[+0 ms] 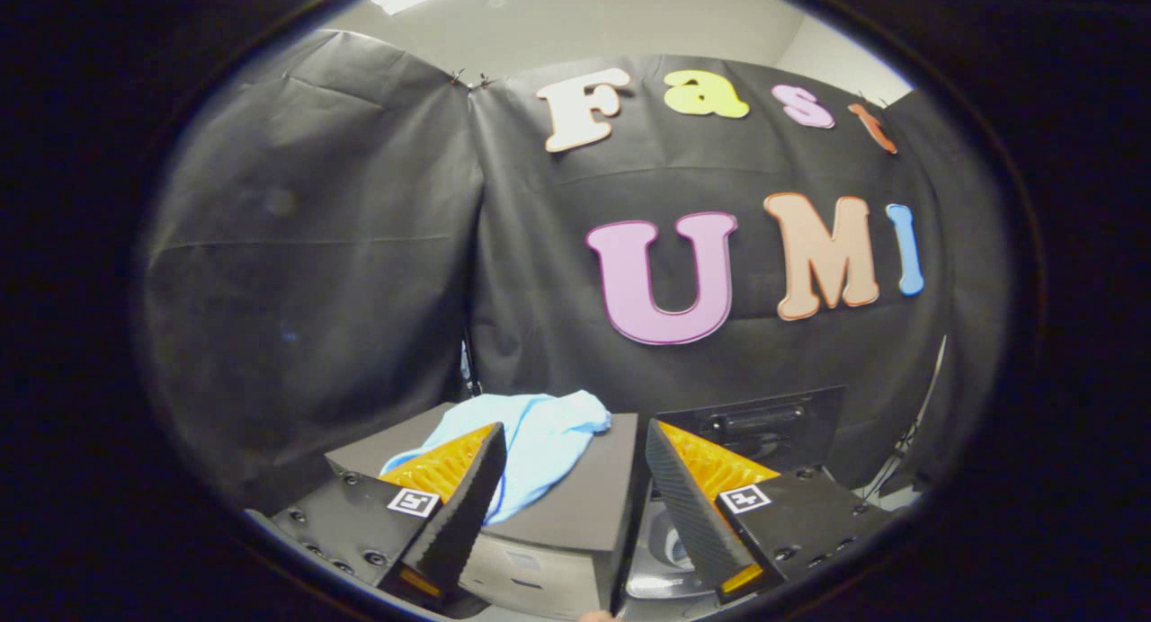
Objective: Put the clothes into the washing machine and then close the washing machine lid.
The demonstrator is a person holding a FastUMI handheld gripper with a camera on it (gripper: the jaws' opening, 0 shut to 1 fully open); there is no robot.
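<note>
A light blue cloth (539, 438) lies crumpled on top of a dark box (575, 505), partly draped over its front edge. My gripper (571, 438) stands open, with nothing between its fingers. The left finger (459, 496) overlaps the cloth's near left part; whether it touches the cloth I cannot tell. To the right of the box is the washing machine, with its dark lid (764, 429) raised upright and its pale opening (670, 550) below, partly hidden by the right finger (692, 505).
Black cloth walls close the booth behind the box and the machine. A thin stand leg (899, 451) shows to the right of the machine's lid. The box's pale front face (530, 568) is just below the fingers.
</note>
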